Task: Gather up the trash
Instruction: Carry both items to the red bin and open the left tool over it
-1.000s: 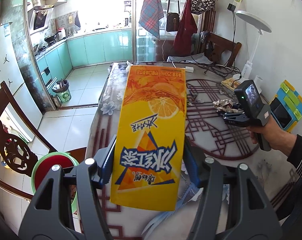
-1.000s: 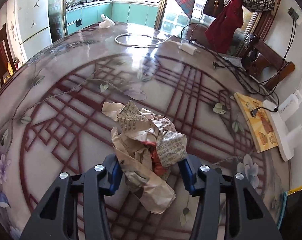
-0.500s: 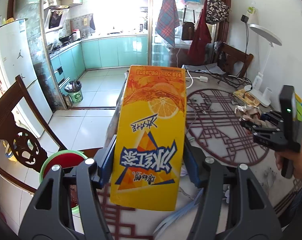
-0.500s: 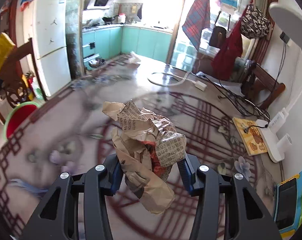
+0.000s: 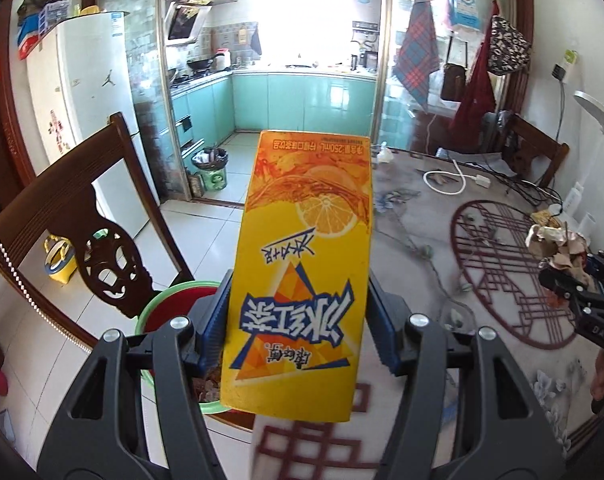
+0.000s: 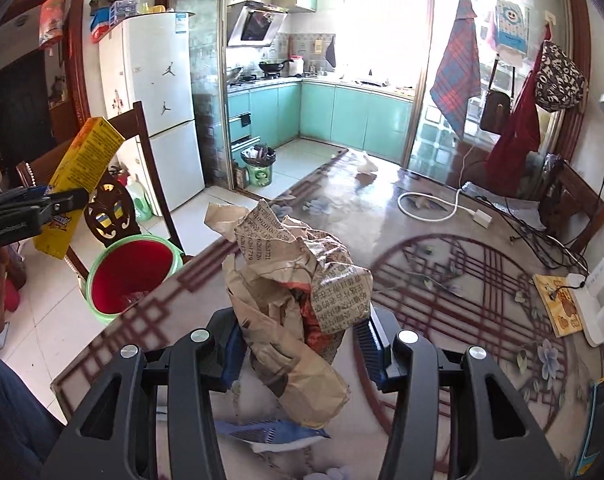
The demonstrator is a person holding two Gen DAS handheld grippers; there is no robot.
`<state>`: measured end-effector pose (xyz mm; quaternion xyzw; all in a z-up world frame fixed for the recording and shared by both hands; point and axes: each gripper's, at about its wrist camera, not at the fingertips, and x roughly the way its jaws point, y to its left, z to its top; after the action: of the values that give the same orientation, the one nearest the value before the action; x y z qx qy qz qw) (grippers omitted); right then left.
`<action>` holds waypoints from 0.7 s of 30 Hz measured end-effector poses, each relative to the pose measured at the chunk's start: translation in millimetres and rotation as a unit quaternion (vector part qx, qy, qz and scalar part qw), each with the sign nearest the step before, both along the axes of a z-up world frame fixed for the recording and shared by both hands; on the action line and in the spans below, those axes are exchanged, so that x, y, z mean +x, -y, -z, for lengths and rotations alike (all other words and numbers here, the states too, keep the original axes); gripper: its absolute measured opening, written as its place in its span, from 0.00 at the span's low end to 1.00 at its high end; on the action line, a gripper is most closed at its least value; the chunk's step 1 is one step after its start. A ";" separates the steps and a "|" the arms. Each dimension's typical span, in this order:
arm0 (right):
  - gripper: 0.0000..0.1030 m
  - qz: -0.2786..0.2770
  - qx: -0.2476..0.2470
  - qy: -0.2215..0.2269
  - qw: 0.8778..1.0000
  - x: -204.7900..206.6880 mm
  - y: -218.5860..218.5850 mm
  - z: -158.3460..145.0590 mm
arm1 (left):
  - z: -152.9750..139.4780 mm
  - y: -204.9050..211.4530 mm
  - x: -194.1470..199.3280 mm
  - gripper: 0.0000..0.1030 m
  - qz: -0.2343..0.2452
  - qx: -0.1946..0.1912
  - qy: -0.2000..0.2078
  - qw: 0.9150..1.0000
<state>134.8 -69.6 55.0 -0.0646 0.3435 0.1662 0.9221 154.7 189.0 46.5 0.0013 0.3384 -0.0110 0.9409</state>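
The left tool [image 5: 300, 332] is clamped on a yellow drink carton [image 5: 302, 264], its blue pads pressed against both long sides. The carton stands up out of the jaws, and its print is upside down as the left wrist camera sees it: large blue-and-white Chinese characters near the pads, a lemon slice above them, and a line at the far end that includes "250mL". Below and left of this tool, on the tiled floor beside a dark wooden chair [image 5: 74, 232], stands a green bin with a red inside [image 5: 162, 312]; the carton's near end overlaps its rim in this view.

The right tool [image 6: 300, 340] grips a crumpled wad of brown paper and newsprint [image 6: 294, 284], pinched between its pads and held clear above the patterned tabletop [image 6: 442, 248]. Small printed Chinese text and digits cover the paper, too fine to read. To this tool's left the other one holds its carton tilted above the bin, which stands just off the tabletop's edge. Both tools point downward at a slant.
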 end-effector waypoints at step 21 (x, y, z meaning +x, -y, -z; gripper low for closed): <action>0.45 -0.108 -0.009 -0.007 0.994 44.7 -177.6 8.8 | 86.9 -145.3 76.3 0.61 -0.103 -0.009 -0.133 0.986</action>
<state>179.5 108.0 46.3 -0.1083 0.3421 0.2622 0.8958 230.9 334.4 -40.4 -0.0431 0.4585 0.0826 0.8838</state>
